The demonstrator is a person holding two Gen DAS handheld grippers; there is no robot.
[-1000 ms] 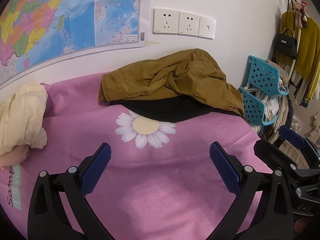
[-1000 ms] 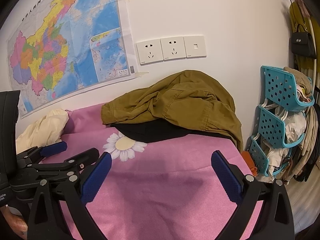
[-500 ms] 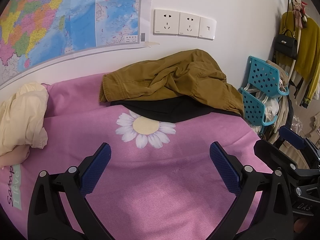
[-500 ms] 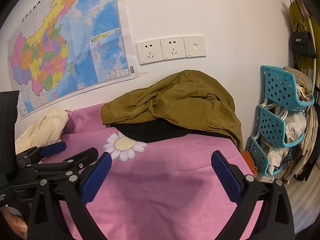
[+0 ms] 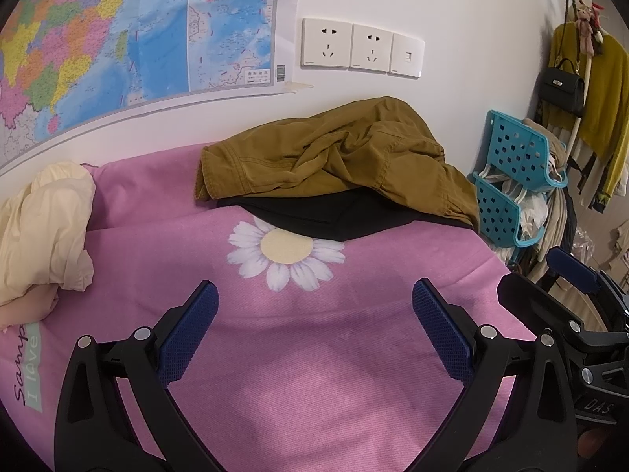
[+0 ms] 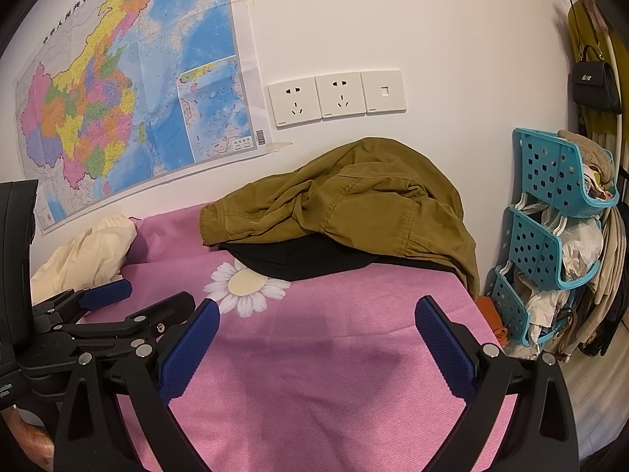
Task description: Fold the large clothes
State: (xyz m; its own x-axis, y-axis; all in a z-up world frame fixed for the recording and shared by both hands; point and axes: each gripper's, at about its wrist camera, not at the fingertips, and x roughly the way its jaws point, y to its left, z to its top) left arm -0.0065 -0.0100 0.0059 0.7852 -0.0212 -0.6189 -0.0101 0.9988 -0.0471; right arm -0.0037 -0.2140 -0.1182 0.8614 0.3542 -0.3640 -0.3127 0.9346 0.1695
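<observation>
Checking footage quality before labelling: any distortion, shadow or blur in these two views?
Left wrist view: fisheye bends the map edge, dark vignette corners, sharp focus. Right wrist view: same curvature, soft shadow on the pink blanket between the open right hand-held gripper fingers, no glare.

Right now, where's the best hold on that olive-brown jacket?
Probably the jacket's cuffed sleeve end at its left: a flat free edge lying toward the open left gripper. Come in low from the front; the wall blocks the back.
</observation>
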